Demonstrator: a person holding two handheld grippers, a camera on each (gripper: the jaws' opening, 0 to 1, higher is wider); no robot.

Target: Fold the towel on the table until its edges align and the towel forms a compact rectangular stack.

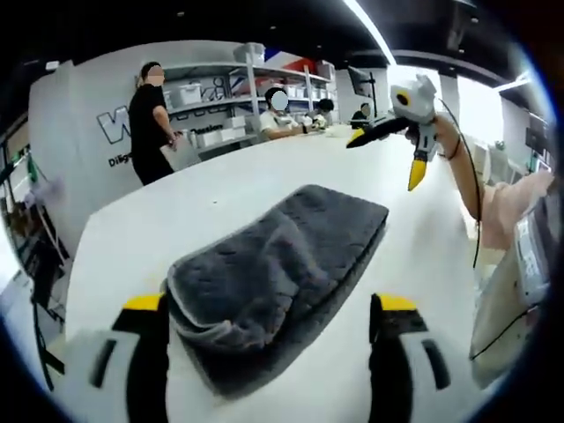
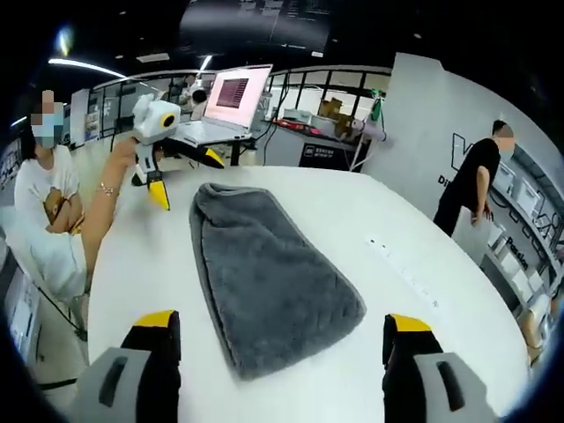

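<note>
Left gripper view: the left hand-held gripper (image 1: 280, 330) has its jaws spread wide and holds nothing; the grey towel (image 1: 278, 278) lies on the white worktop (image 1: 176, 220) with its near, rumpled end between the two jaws, touching neither as far as can be seen. The towel runs away from that gripper as a long folded strip — the near end shows a rolled fold with layers stacked, the far end lies flat with squared corners. Beyond it the right hand-held gripper (image 1: 388, 150) is held up in the air above the worktop, well apart from the towel, jaws splayed and empty.

Right gripper view: the right hand-held gripper (image 2: 282, 339) is likewise wide open and empty, with the towel's (image 2: 264, 273) rounded near end just ahead, between the jaws. Here the towel looks plush and dark grey, narrower at the far end. The left hand-held gripper (image 2: 181, 176) hangs beyond that far end — open, clear of the cloth.
</note>
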